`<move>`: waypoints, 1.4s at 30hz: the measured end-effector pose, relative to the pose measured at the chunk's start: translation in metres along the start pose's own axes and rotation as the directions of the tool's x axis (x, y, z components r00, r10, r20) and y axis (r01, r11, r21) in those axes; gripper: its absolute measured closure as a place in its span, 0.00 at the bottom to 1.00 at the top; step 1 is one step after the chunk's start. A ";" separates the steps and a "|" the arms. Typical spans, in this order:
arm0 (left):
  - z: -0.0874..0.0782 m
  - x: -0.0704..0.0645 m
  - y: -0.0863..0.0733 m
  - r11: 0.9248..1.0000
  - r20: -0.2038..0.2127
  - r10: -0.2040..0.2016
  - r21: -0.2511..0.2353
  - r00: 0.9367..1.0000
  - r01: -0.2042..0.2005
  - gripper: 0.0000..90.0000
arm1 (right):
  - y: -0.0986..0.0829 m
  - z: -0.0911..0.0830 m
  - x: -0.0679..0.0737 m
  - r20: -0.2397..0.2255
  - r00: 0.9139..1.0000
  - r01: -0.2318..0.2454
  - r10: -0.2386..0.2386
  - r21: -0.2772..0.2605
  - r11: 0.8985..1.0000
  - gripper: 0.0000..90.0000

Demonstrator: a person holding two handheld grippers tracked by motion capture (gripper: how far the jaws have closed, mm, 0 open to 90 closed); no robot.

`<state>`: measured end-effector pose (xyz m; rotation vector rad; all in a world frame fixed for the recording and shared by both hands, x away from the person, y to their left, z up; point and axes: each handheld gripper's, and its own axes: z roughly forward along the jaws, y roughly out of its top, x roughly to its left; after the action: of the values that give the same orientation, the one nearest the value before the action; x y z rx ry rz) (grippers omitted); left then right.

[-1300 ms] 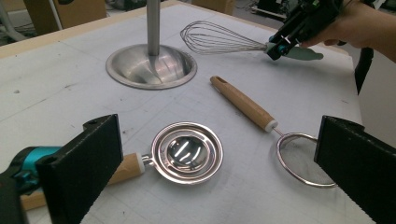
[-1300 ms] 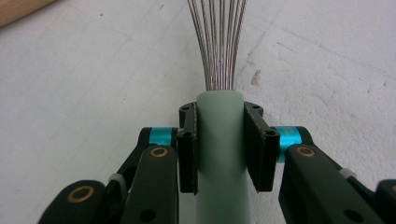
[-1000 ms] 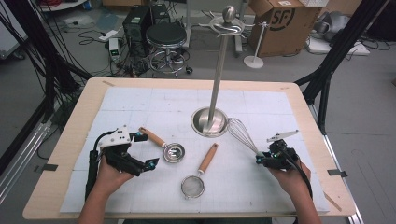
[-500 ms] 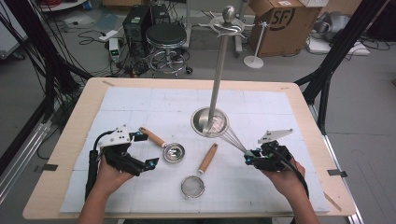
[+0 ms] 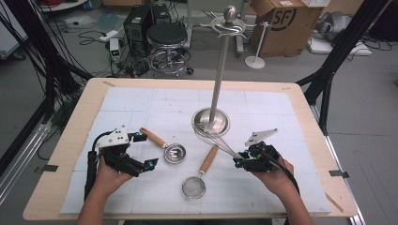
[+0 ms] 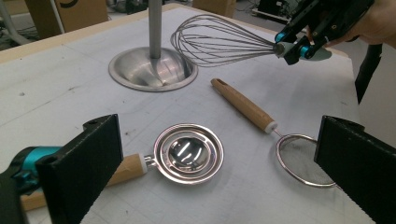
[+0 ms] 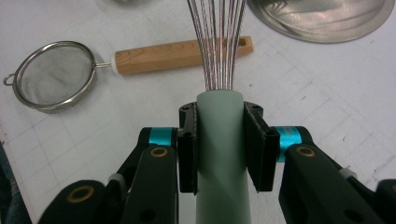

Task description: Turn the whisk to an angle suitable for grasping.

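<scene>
My right gripper (image 5: 240, 162) (image 7: 219, 144) is shut on the pale green handle (image 7: 219, 140) of a wire whisk (image 5: 214, 135) (image 6: 219, 42). The whisk points toward the round base (image 5: 211, 123) of a tall metal stand. It seems to hang just above the mat. My left gripper (image 5: 144, 150) (image 6: 223, 140) stands open at the left, jaws wide apart and holding nothing. Before it lies a small steel slotted ladle (image 5: 173, 153) (image 6: 189, 151) with a wooden handle. A mesh strainer (image 5: 194, 187) (image 6: 301, 158) (image 7: 51, 77) with a wooden handle (image 7: 182, 56) lies between the two grippers.
A white gridded mat (image 5: 141, 103) covers the wooden table (image 5: 70, 140). The stand's pole (image 5: 219, 70) rises from the mat's middle to hooks at its top. Beyond the table are a stool (image 5: 166, 35), a cardboard box (image 5: 281, 18) and cables on the floor.
My right gripper has carried the whisk leftward, so its wires now reach the near edge of the stand's base. The left gripper has stayed where it was.
</scene>
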<state>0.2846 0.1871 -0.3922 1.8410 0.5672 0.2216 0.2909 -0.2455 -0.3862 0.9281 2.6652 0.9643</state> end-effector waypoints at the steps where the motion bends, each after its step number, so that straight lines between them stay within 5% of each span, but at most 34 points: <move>1: 0.000 0.000 0.000 1.000 -0.001 0.001 0.001 1.000 -0.001 0.02 | -0.001 0.000 -0.002 -0.003 1.000 -0.007 0.007 -0.002 1.000 0.77; 11: 0.003 -0.001 0.001 1.000 0.001 0.003 0.007 1.000 -0.003 0.02 | 0.002 0.003 0.003 -0.030 0.999 0.044 -0.044 0.007 0.999 0.77; 23: 0.001 -0.002 0.002 1.000 0.009 0.007 -0.003 1.000 -0.007 0.02 | 0.035 0.028 0.029 -0.084 0.981 0.178 -0.174 0.048 0.983 0.77; 28: -0.001 -0.002 0.003 1.000 0.007 0.007 -0.009 1.000 -0.007 0.02 | 0.049 0.040 0.042 -0.120 0.962 0.253 -0.245 0.057 0.966 0.77; 42: -0.004 -0.002 0.004 1.000 0.001 0.009 -0.017 1.000 -0.009 0.02 | 0.081 0.081 0.083 -0.228 0.889 0.423 -0.397 0.076 0.903 0.77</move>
<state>0.2819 0.1887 -0.3866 1.8279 0.5542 0.2307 0.2935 -0.1047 -0.3942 0.2581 2.9464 0.8400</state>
